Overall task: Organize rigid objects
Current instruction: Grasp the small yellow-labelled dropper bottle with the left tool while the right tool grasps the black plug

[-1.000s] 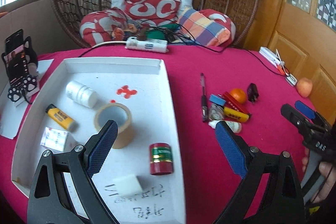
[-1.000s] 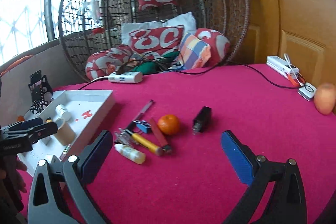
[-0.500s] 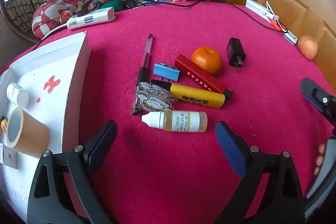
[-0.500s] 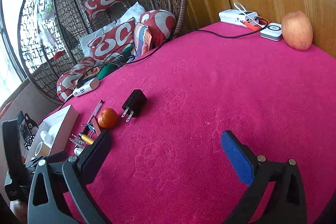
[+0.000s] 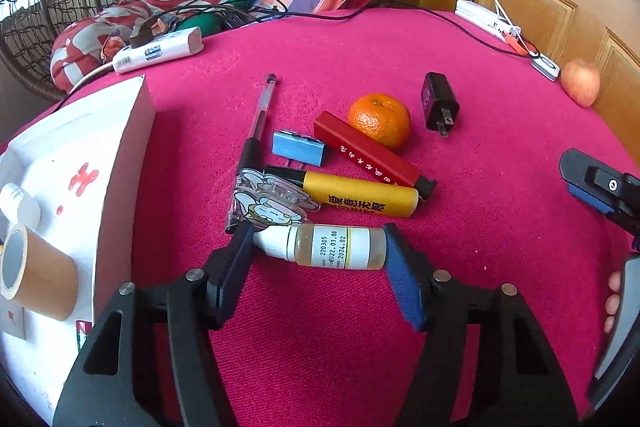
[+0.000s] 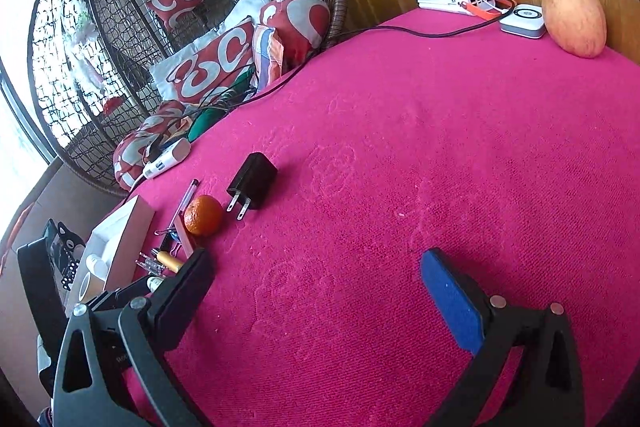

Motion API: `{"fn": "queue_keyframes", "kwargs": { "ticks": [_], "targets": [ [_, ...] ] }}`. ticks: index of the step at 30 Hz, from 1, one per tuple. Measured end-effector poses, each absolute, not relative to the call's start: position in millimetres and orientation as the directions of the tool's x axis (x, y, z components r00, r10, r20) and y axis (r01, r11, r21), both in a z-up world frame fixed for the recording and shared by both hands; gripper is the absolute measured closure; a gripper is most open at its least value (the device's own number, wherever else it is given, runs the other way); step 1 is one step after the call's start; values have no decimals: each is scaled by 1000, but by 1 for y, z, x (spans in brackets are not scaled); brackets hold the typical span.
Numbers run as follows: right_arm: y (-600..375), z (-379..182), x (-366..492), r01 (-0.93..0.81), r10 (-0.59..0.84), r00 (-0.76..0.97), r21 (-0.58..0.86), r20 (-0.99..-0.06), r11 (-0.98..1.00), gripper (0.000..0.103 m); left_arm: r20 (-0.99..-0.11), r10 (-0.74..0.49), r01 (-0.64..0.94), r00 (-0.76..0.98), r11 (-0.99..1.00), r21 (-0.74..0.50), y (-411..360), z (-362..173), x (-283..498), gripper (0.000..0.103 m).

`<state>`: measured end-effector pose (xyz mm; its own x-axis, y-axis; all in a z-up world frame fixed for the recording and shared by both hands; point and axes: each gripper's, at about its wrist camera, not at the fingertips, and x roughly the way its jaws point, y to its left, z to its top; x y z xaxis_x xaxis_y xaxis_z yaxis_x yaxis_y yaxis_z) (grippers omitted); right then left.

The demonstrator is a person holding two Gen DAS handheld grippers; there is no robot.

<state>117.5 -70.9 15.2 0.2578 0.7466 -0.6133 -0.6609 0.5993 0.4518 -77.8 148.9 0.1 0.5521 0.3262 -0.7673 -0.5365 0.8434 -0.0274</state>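
Note:
A small clear bottle (image 5: 328, 247) with a white cap and a dated label lies on its side on the pink cloth. My left gripper (image 5: 316, 243) is closing on it lengthwise, one pad against the cap and the other against the base. Just beyond lie a cartoon charm (image 5: 268, 203), a yellow marker (image 5: 360, 199), a red stick (image 5: 368, 155), a blue clip (image 5: 298, 147), a pen (image 5: 256, 131), an orange (image 5: 380, 119) and a black charger (image 5: 438, 103). My right gripper (image 6: 316, 263) stands open over bare cloth, holding nothing.
A white tray (image 5: 120, 155) at the left holds a tape roll (image 5: 36, 271) and a white bottle (image 5: 20, 203). An apple (image 5: 580, 83) and chargers with cables sit at the far right edge. A power strip (image 5: 156, 53) lies at the back, before a wicker chair.
My left gripper moved from above the tray to the pile at its right, then its jaws narrowed onto the bottle's two ends. The right gripper swung right and lower, staying open.

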Motion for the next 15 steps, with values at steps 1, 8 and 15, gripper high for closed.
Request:
{"fn": "queue_keyframes", "kwargs": {
  "ticks": [1,8,15],
  "targets": [
    [-70,15,118,-662,743,260,446,-617,602,0,-767,322,-531,556,847,-30,149,0,-79,39],
    [-67,15,118,-666,736,260,437,-625,605,0,-756,283,-521,590,849,-89,145,5,-95,39],
    [-26,40,119,-745,728,261,348,-634,569,0,-725,296,-492,622,868,-68,126,20,-110,39]
  ]
}}
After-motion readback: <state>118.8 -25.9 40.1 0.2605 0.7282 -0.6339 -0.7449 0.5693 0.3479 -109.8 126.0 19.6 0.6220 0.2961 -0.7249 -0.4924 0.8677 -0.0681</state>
